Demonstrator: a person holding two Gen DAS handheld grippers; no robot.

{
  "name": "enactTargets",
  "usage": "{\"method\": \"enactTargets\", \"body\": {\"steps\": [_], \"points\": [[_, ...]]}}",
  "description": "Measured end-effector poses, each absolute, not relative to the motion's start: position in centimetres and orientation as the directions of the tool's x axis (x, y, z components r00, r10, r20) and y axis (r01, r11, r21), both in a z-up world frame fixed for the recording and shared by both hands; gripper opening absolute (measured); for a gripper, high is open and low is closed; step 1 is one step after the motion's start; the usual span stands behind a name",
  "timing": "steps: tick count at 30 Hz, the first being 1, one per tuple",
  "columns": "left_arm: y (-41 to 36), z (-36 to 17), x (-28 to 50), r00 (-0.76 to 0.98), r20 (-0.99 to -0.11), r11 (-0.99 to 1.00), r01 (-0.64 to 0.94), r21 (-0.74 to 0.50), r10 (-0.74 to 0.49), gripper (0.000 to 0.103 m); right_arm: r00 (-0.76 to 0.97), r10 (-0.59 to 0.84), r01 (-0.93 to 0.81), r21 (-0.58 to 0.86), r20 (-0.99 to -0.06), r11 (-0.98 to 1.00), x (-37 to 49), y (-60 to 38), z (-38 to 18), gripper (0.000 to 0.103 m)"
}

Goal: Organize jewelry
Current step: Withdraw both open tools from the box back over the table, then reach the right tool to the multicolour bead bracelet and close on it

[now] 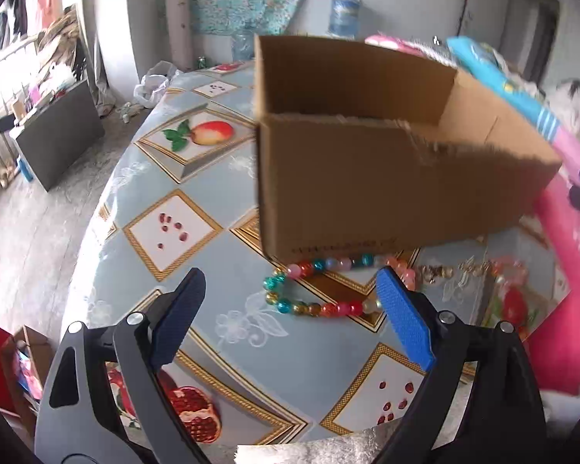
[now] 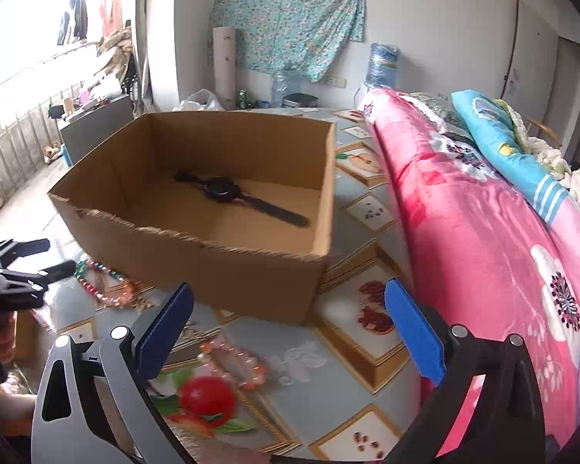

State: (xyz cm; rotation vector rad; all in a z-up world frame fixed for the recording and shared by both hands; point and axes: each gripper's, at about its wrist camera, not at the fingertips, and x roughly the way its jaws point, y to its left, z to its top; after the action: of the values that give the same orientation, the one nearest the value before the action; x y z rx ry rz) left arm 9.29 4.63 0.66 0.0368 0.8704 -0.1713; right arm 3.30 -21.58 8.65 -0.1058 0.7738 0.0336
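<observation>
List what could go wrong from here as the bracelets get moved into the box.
1. The beaded bracelet lies right against the box wall, so the open left tool may shove the box instead of gripping.
2. The pink bracelet lies below the open right tool and is blurred; a grasp could miss it.
3. A watch already lies in the box; dropped beads could strike it.

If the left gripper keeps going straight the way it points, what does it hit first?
Most likely the multicoloured bead bracelet, lying on the tablecloth just ahead of the open left gripper, in front of the cardboard box. Depth is uncertain.
</observation>
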Motion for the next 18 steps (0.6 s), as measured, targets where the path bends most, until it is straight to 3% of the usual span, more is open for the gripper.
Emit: {"method": "enactTargets", "body": {"steps": [3, 9, 12, 15, 18], "points": [[3.6, -0.6, 9.7, 0.617, -0.781, 0.987, 0.160, 0.003, -0.098, 0.086, 0.729, -0.003, -0.088, -0.099, -0.684, 0.991, 2.7, -20.3, 8.6, 0.097], [3.6, -2.0, 9.8, 0.584, -0.803, 0.989, 0.144, -0.043, -0.120, 0.088, 0.770, 0.033, -0.091, -0.059, -0.637, 0.994, 1.6, -19.6, 9.2, 0.097], [4.2, -2.4, 9.1, 0.555, -0.818, 0.985, 0.157, -0.073, -0.149, 0.095, 0.789, 0.052, -0.104, -0.050, -0.612, 0.993, 1.3, -19.3, 9.5, 0.097], [3.4, -2.8, 7.8, 0.558, -0.825, 0.975, 0.218, 0.039, -0.091, 0.096, 0.808, 0.066, -0.119, -0.053, -0.586, 0.991, 0.9, -18.9, 10.0, 0.097], [4.1, -2.8, 7.1, 0.527, -0.842, 0.977, 0.211, -0.001, -0.115, 0.096, 0.822, 0.092, -0.148, -0.055, -0.562, 0.988, 0.6, -18.2, 10.4, 0.097]]}}
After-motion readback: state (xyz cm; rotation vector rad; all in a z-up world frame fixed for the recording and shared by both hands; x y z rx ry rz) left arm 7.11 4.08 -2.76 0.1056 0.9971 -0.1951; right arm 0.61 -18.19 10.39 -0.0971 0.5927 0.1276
